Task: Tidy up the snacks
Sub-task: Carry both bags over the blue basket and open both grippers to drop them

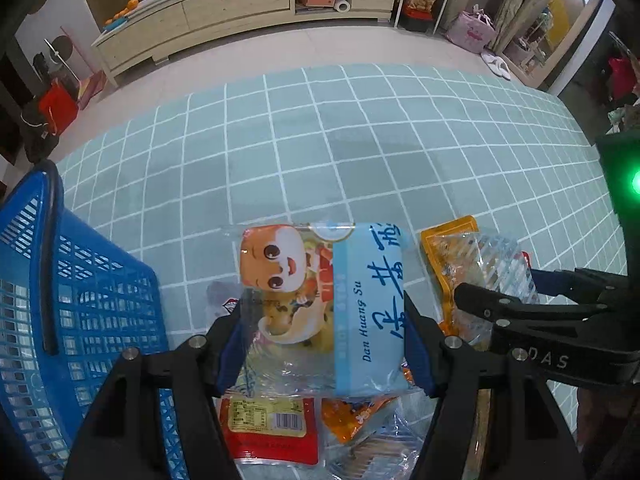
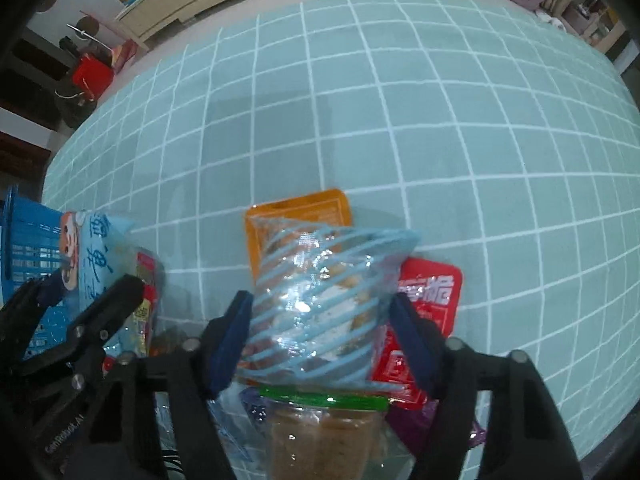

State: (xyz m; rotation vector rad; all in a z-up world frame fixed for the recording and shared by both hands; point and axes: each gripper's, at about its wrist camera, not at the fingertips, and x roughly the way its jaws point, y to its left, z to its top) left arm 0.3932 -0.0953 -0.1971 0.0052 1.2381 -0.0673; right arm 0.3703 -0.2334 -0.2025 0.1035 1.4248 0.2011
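Note:
My left gripper (image 1: 324,340) is shut on a light blue snack bag with a cartoon face (image 1: 320,296), held just above a pile of packets; this bag also shows in the right wrist view (image 2: 92,252). My right gripper (image 2: 320,340) is shut on a clear bag with blue stripes (image 2: 320,300), also seen in the left wrist view (image 1: 500,268). An orange packet (image 2: 296,212) and a red packet (image 2: 432,300) lie beneath it. A blue plastic basket (image 1: 60,300) stands to the left of the left gripper.
A teal grid-patterned mat (image 1: 320,140) covers the floor ahead. More packets lie under the grippers: a red one (image 1: 268,428) and a green-rimmed pack (image 2: 324,420). A long wooden cabinet (image 1: 240,12) stands at the far wall. A pink bag (image 1: 472,32) sits at the far right.

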